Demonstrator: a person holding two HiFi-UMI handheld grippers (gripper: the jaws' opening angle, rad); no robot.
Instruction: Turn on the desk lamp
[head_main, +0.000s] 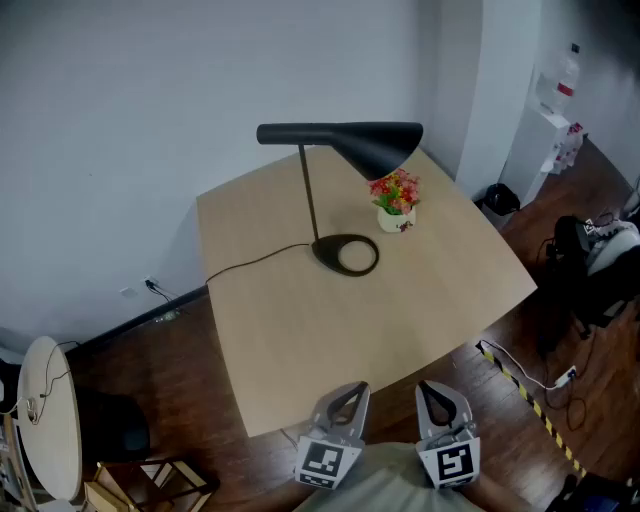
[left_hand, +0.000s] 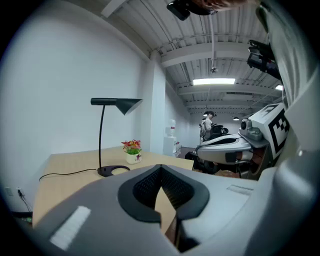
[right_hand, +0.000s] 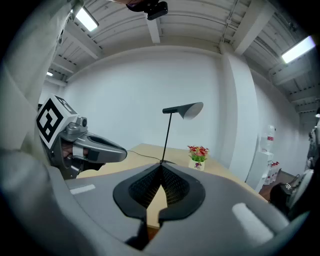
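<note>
Our left tool (head_main: 348, 392) and right tool (head_main: 432, 390) hang closed, empty. Switch on the lamp (head_main: 372, 146) seems hidden; blind prodding could topple it.

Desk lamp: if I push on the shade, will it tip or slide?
Probably top-heavy: the wide shade overhangs a thin stem, so pushing high may rock it. The flat ring base likely resists sliding; the cord lies slack.
</note>
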